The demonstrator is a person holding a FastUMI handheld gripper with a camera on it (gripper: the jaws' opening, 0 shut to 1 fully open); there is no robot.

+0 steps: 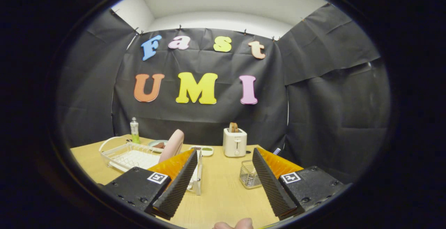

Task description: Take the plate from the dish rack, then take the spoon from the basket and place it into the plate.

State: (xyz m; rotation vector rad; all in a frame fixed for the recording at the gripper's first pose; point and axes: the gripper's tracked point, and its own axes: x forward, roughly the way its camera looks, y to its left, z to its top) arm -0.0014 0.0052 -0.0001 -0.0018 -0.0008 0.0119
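Note:
A pink plate (172,145) stands on edge in a white dish rack (127,156) on the wooden table, just beyond my left finger. A small wire basket (249,175) sits on the table next to the inner side of my right finger; its contents are too small to make out. My gripper (225,154) is open, held above the table with bare tabletop between the fingers, touching nothing.
A white toaster (235,142) with toast in it stands at the back of the table, ahead between the fingers. A green bottle (134,130) and a small dish (157,144) lie behind the rack. A small flat container (207,150) sits left of the toaster.

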